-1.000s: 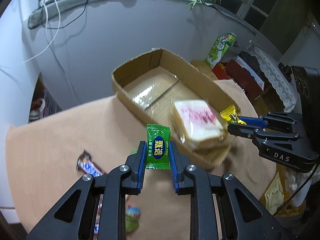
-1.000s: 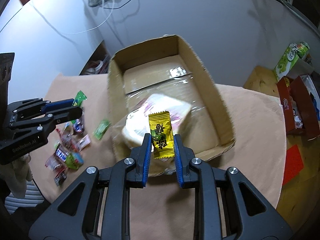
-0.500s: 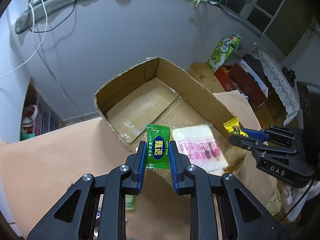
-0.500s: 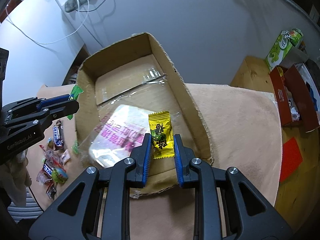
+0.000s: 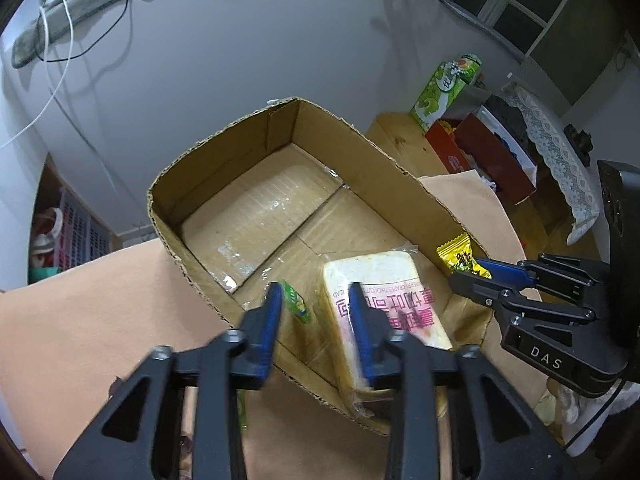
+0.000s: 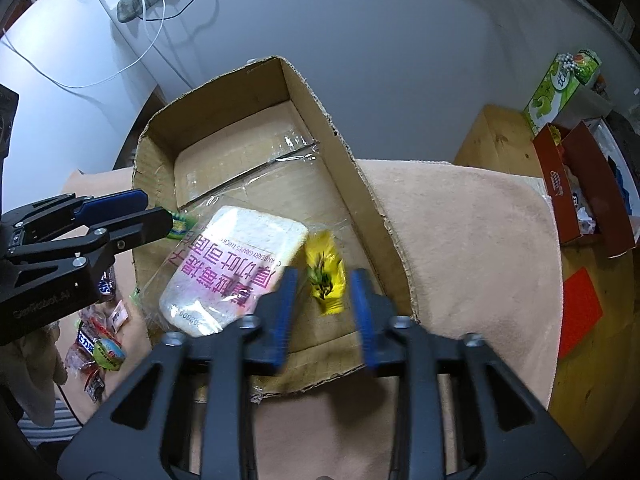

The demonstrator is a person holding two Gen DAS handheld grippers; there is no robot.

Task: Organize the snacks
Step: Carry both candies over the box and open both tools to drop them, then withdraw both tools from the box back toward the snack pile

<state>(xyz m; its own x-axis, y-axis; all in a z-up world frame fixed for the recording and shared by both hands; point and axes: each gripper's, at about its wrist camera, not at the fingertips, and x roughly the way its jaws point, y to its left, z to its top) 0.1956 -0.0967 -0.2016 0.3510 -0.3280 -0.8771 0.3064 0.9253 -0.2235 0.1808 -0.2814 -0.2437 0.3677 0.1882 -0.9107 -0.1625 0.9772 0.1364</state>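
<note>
Both grippers opening over the box (image 5: 360, 152) (candies apparently released, blurred)

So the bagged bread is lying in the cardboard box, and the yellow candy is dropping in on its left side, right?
Not quite. The bagged bread does lie in the cardboard box, but the yellow candy is dropping in on its right side, not its left. The right wrist view shows it.

Matt corrugated cardboard box (image 5: 400, 168), glossy tape
</note>
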